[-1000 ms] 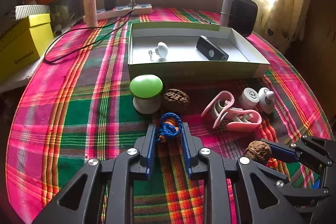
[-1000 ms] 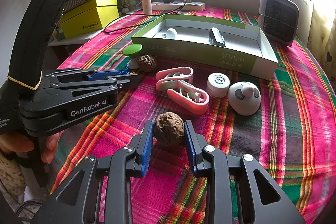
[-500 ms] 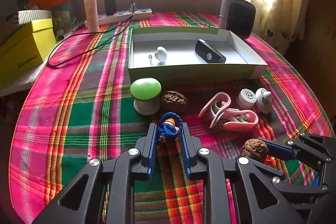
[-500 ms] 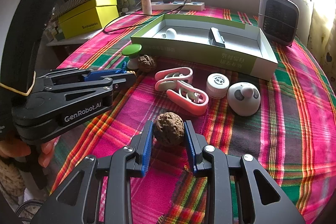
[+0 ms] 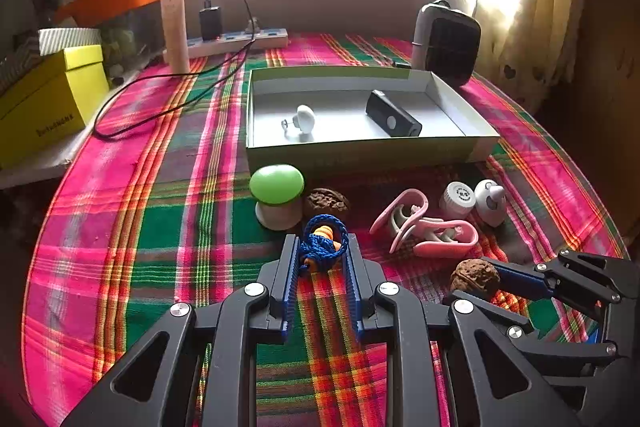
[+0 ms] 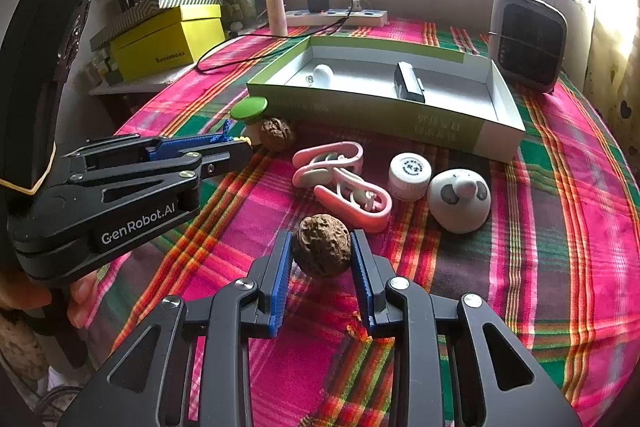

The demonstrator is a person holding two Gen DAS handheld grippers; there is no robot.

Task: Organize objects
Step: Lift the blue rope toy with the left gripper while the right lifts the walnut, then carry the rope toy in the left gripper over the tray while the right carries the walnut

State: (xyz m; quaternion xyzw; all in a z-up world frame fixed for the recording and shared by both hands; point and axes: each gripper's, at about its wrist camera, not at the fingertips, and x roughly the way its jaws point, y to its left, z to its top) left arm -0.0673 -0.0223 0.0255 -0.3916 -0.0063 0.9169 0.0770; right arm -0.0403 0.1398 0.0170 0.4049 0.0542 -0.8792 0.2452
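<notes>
My left gripper [image 5: 322,247] is shut on a blue cord bundle with an orange piece [image 5: 323,245], held above the plaid tablecloth. My right gripper [image 6: 321,247] is shut on a brown walnut [image 6: 322,244], which also shows in the left wrist view [image 5: 474,277]. An open green box [image 5: 360,153] [image 6: 400,125] stands behind, holding a white knob [image 5: 305,118] and a black device [image 5: 394,119]. A second walnut [image 5: 326,202], a green mushroom-shaped object [image 5: 277,195], pink clips [image 6: 344,183], a white cap [image 6: 409,175] and a white mouse-shaped object [image 6: 460,199] lie in front of the box.
A small heater [image 6: 528,41] stands at the back right. A power strip [image 5: 236,41] with a charger and black cable, a cream tube [image 5: 175,31] and a yellow box [image 5: 44,103] sit at the back left. The round table's edge curves close on both sides.
Both grippers have risen slightly with their loads. The left gripper has lifted the cord bundle up and a little back from the green mushroom-shaped object.
</notes>
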